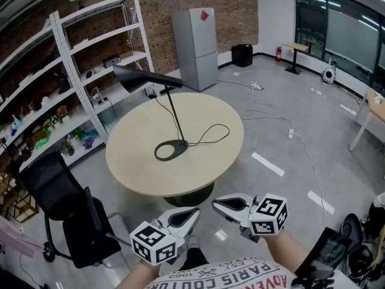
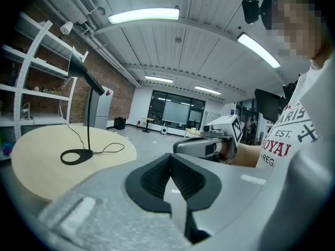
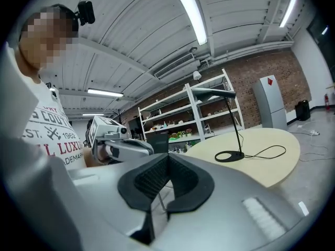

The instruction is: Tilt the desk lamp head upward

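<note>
- Far left, the white shelving point(image 1: 78, 59) stands against the brick wall, well clear of the action.
- Now the desk lamp's head point(image 1: 141, 78): a dark, slim shade reaching left from the top of the stem, high over the round table point(image 1: 138, 167). Its pitch reads differently from view to view, so I can't tell whether it is already tipped up or yet to be raised.
- It looks light and rigid. I'd judge the joint at the stem stiff enough to hold a pose, and the free end of the shade the sensible place to grip, since that gives the most leverage.
- The stem point(image 1: 175, 113) is thin and leans. It would probably flex or sway under a hard push.
- The ring base point(image 1: 158, 152) sits flat near the table's middle, with the cord point(image 1: 227, 131) looping off to the right. It's a light-looking base, so it could slide or lift unless it is steadied.
- The left gripper point(image 1: 189, 215) is low and near the person, short of the table's near edge. Its pads are pressed together on nothing.
- The right gripper point(image 1: 221, 205) is just beside it, also clenched and empty, well apart from the lamp.
</note>
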`<action>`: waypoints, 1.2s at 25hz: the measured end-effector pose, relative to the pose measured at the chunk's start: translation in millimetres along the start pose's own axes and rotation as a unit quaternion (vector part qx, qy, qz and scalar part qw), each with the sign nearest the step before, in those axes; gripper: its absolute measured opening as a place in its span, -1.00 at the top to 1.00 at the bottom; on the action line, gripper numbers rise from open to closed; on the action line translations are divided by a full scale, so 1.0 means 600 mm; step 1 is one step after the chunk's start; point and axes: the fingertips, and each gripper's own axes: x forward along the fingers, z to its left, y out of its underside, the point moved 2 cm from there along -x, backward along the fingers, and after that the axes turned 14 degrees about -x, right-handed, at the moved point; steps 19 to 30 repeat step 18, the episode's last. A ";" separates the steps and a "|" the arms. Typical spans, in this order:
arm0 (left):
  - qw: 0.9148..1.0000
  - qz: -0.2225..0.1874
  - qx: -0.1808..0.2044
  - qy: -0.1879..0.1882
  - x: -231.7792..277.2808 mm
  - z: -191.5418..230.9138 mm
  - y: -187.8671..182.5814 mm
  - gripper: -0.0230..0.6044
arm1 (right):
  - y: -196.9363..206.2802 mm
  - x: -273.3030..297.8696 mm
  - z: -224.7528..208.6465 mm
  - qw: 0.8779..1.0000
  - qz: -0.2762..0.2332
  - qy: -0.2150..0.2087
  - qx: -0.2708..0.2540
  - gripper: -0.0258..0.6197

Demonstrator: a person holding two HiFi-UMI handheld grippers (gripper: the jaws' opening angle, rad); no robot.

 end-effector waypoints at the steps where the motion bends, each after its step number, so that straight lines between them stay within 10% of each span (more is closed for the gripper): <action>1: 1.000 -0.002 0.001 -0.002 -0.003 -0.002 0.000 0.92 | -0.003 -0.001 0.003 1.000 -0.003 -0.001 0.000 0.91; 30: 1.000 -0.023 0.016 -0.007 -0.049 0.016 -0.009 0.92 | -0.013 0.048 0.035 1.000 -0.004 -0.013 -0.010 0.91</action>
